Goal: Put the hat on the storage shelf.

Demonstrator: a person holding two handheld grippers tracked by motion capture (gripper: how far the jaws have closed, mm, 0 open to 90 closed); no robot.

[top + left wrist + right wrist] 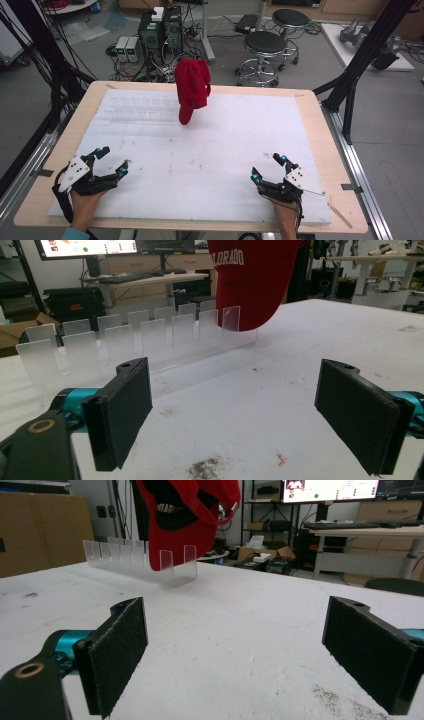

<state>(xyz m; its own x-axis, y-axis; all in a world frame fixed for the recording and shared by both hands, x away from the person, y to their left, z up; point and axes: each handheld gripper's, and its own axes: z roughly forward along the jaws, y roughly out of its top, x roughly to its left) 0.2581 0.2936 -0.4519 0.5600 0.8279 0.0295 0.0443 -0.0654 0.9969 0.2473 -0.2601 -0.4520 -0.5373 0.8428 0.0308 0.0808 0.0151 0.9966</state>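
Ahead of both jaw pairs: red cap (192, 87) is propped in clear slotted rack (150, 335) | left gripper (111, 161) spread, nothing held | right gripper (268, 167) spread, nothing held

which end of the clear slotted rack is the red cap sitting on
The red cap stands at the right end of the clear rack, by the last dividers; the slots to its left hold nothing.

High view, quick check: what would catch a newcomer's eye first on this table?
The red cap stands out at once, propped upright at the far middle of the white board, at one end of a clear slotted rack. Next come the two grippers at the near edge, the left gripper and the right gripper, both with jaws spread wide and nothing between them.
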